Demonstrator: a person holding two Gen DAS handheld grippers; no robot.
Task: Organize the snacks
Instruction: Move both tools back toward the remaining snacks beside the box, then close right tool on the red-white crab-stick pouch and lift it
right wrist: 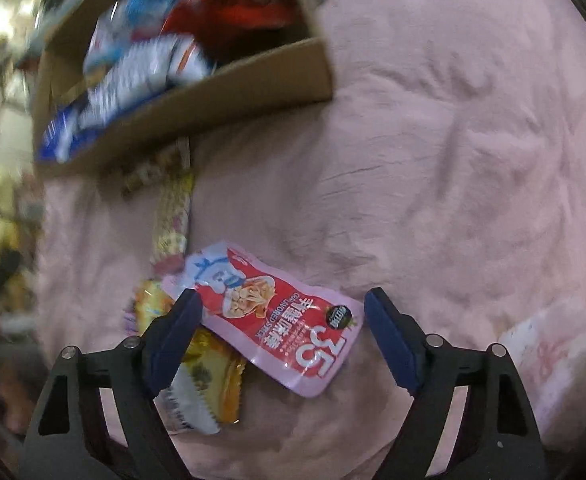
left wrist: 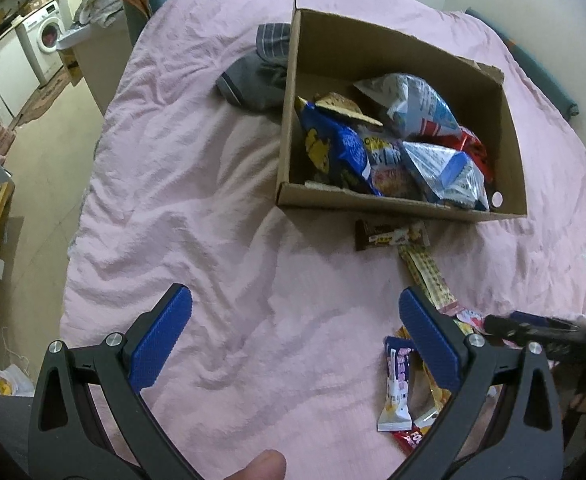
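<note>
An open cardboard box (left wrist: 293, 128) sits on the pink bedspread (left wrist: 197, 200), holding several snack bags (left wrist: 421, 148). It also shows, blurred, in the right wrist view (right wrist: 197, 108). A brown bar (left wrist: 389, 234) and a long striped stick pack (left wrist: 427, 276) lie in front of the box. More loose packets (left wrist: 397, 392) lie by my left gripper's right finger. My left gripper (left wrist: 293, 320) is open and empty above bare bedspread. My right gripper (right wrist: 283, 316) is open, straddling a pink-and-red snack pouch (right wrist: 281, 316) that lies on the bed. A yellow packet (right wrist: 209, 376) lies beside it.
Grey clothing (left wrist: 257, 68) lies against the box's left side. The bed's left edge drops to a floor with a washing machine (left wrist: 47, 34) and clutter. The right gripper's body (left wrist: 553, 336) shows at the lower right of the left wrist view.
</note>
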